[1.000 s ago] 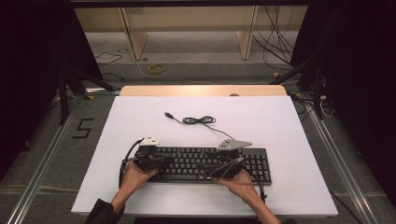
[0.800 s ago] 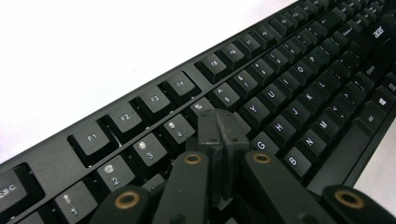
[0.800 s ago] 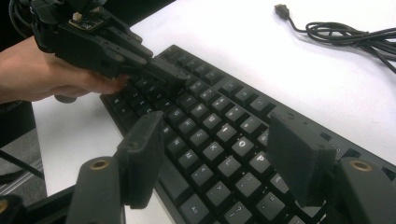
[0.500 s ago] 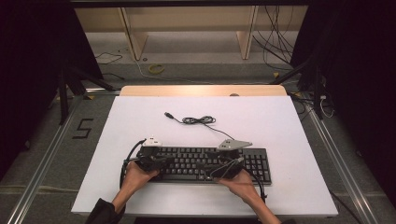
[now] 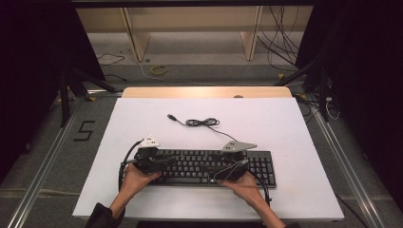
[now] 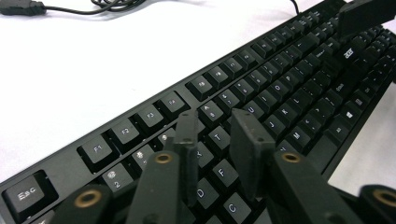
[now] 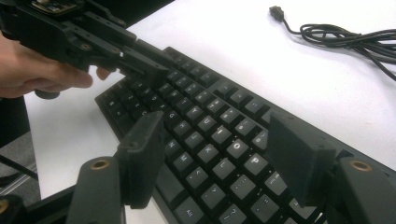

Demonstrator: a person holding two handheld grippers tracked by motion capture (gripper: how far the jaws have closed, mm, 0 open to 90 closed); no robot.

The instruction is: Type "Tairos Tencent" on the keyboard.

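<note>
Keyboard (image 5: 204,166), one only, lies black along the table's (image 5: 294,128) near edge, its single cable (image 5: 202,122) coiled farther off. Two grippers hover over it: the left gripper (image 6: 215,140) at the left end, jaws just opened slightly with nothing clamped; the right gripper (image 7: 219,154) right of centre, jaws wide apart and empty.

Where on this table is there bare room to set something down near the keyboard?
Free patches: the white table right of the coiled cable, the strip left of it up to the far edge, and the corner right of the keyboard. Crowded: the near edge, where the left gripper and right gripper sit over the keys.
</note>
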